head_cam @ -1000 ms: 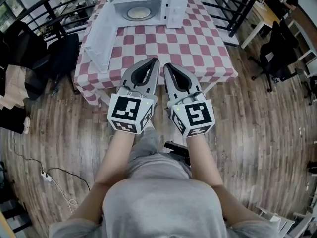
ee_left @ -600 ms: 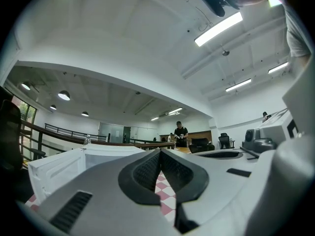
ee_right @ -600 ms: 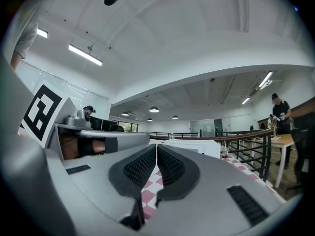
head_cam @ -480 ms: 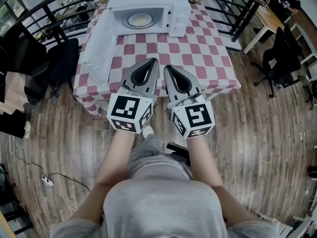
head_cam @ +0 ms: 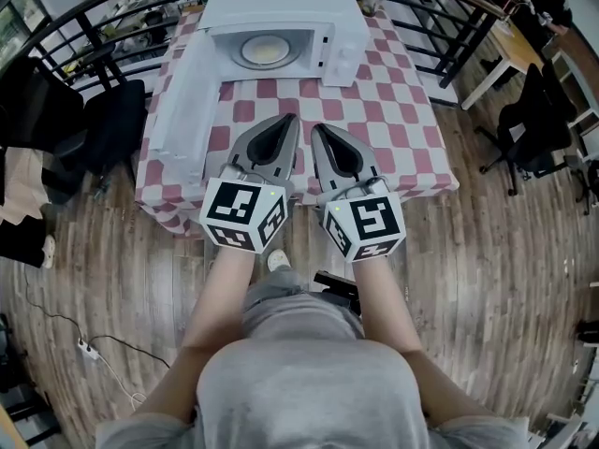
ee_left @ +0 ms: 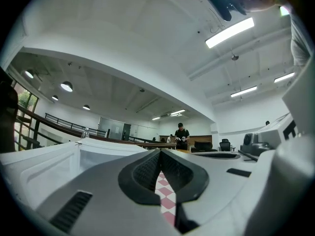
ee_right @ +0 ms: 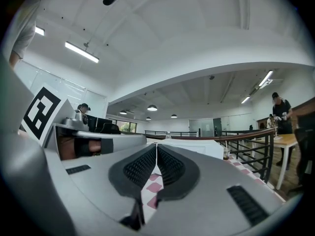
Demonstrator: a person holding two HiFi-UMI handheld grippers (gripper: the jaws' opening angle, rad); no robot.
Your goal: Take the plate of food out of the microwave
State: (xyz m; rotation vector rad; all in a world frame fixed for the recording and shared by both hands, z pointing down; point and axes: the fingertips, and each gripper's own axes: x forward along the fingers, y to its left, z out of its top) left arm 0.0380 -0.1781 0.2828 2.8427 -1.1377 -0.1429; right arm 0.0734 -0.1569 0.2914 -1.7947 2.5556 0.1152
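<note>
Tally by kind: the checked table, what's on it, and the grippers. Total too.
white microwave oven, door open: 1
round plate of pale food, inside the oven: 1
table with red-and-white checked cloth: 1
grey two-jaw grippers, left gripper and right gripper, both shut and empty: 2
Total: 5

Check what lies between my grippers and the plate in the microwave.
Head view: only bare checkered tablecloth lies between the left gripper, the right gripper and the plate inside the open microwave; its door stands aside, left.
</note>
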